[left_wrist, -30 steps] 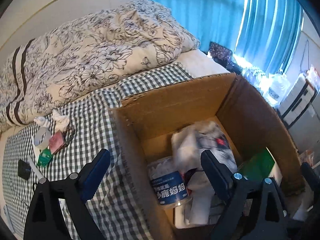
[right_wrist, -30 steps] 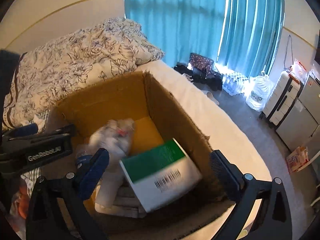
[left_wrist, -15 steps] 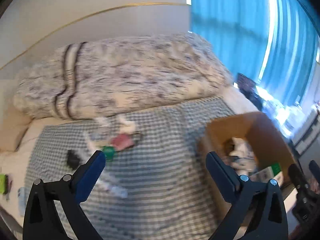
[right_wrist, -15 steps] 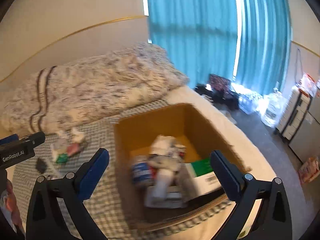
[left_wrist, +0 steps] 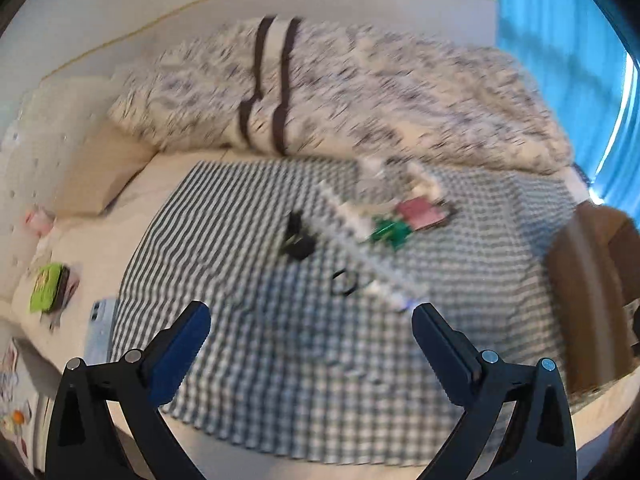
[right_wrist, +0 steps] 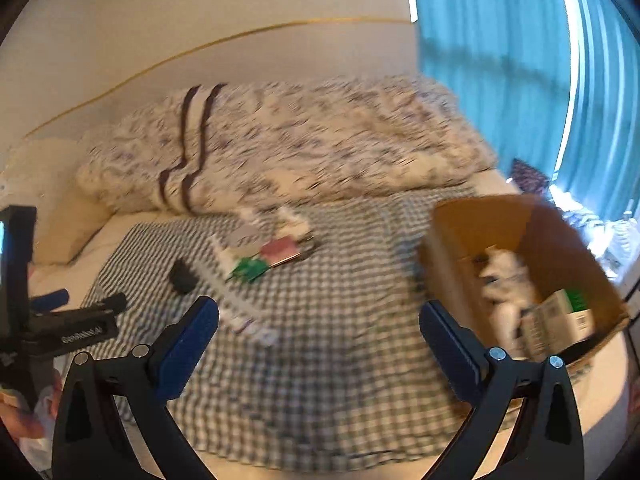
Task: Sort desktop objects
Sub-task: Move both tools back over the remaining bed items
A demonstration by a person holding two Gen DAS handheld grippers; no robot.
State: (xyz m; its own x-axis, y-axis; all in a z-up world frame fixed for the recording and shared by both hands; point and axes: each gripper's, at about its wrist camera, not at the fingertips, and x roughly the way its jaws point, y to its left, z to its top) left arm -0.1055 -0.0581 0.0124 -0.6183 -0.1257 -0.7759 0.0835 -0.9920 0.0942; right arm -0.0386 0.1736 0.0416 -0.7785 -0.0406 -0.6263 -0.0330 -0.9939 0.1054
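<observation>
Both frames are motion-blurred. On a checked cloth point(left_wrist: 304, 344) lie a small black object point(left_wrist: 298, 246), a green item point(left_wrist: 390, 234), a pink card-like item point(left_wrist: 422, 212), a long white strip point(left_wrist: 372, 256) and a thin black ring point(left_wrist: 343, 283). My left gripper point(left_wrist: 310, 344) hangs open above the cloth, nearer than these items, holding nothing. My right gripper point(right_wrist: 320, 340) is open and empty too, over the checked cloth point(right_wrist: 320, 360). The cardboard box point(right_wrist: 452, 220) stands at the right with a green-and-white carton point(right_wrist: 560, 316) and white items inside. The left gripper's body point(right_wrist: 68, 324) shows at the left edge.
A floral duvet point(left_wrist: 360, 92) is heaped behind the cloth. A beige pillow point(left_wrist: 96, 176), a green packet point(left_wrist: 46, 286) and a phone point(left_wrist: 98, 330) lie at the left on the bed. Blue curtains point(right_wrist: 500, 80) hang at the right. The box edge point(left_wrist: 592, 280) shows at the right.
Both grippers have swung left and back from over the box; the view now takes in the loose items on the checked cloth. Both stayed open and empty.
</observation>
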